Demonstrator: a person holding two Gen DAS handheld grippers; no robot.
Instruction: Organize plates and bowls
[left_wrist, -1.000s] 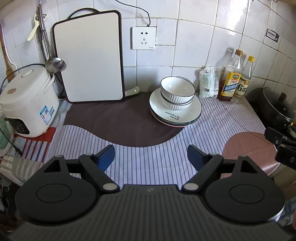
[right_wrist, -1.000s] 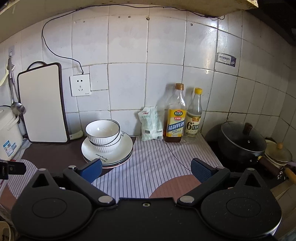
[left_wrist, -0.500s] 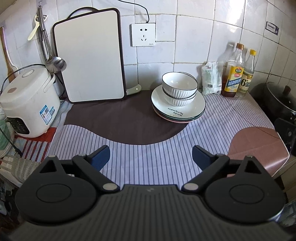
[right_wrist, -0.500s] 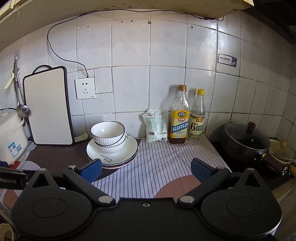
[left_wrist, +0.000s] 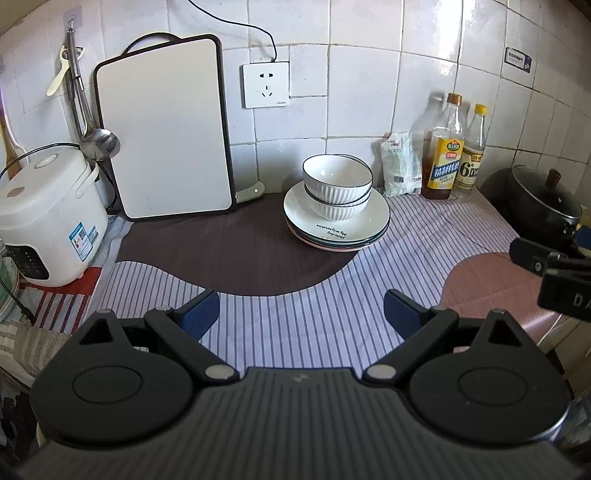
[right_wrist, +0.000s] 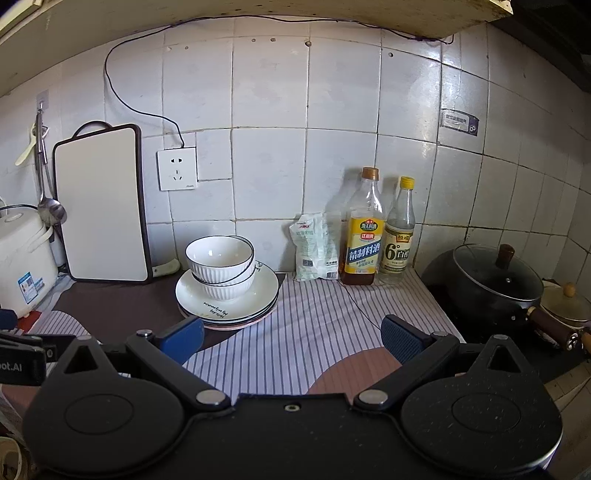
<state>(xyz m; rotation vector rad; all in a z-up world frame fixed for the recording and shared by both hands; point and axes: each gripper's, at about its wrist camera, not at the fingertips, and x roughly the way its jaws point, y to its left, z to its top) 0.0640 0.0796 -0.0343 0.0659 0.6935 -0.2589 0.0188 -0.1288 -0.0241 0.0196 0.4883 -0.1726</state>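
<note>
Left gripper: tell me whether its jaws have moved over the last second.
Yes. The left gripper has just been opening: its blue fingertips spread further apart over the striped cloth, with nothing between them. The stacked bowls lie well ahead, untouched.

2 white ribbed bowls (left_wrist: 337, 186) with dark rims, nested upright, upper one tilted slightly. Resting on stack of plates (left_wrist: 369, 226): white top plate with dark rim and small lettering, pinkish plate at bottom. Stack just right of cutting board (left_wrist: 164, 129), close to wall.
</note>
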